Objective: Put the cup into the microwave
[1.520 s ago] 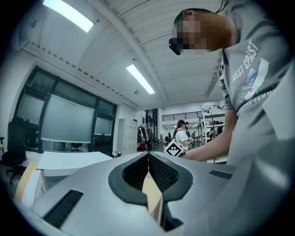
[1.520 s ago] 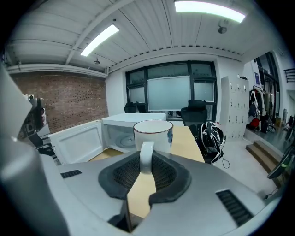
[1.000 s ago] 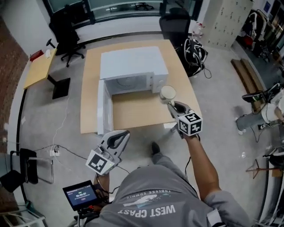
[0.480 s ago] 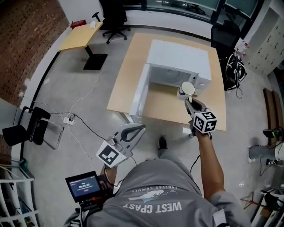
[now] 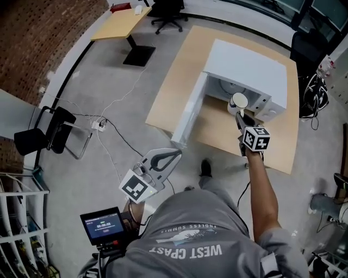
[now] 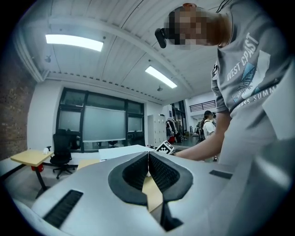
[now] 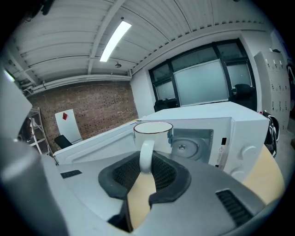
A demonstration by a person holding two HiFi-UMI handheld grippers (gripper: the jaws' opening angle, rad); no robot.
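A white cup (image 5: 238,101) with a dark rim hangs upright just in front of the open cavity of the white microwave (image 5: 250,68). My right gripper (image 5: 240,112) is shut on the cup's handle (image 7: 146,154), and the cup (image 7: 153,133) stands above the jaws. The cavity with its turntable hub (image 7: 190,144) lies just beyond. The microwave door (image 5: 190,115) swings wide open to the left. My left gripper (image 5: 173,156) hovers low off the table's near-left corner, away from the microwave. In the left gripper view its jaws (image 6: 148,159) are shut with nothing between them.
The microwave stands on a wooden table (image 5: 179,89). A second desk (image 5: 120,24) and an office chair (image 5: 167,8) stand at the back left. A folding chair (image 5: 48,133) and a floor cable (image 5: 117,136) lie to the left. A small screen (image 5: 101,223) sits at my waist.
My right gripper has carried the cup leftward from beside the control panel to the front of the cavity opening. The left gripper has drifted a little, still shut.
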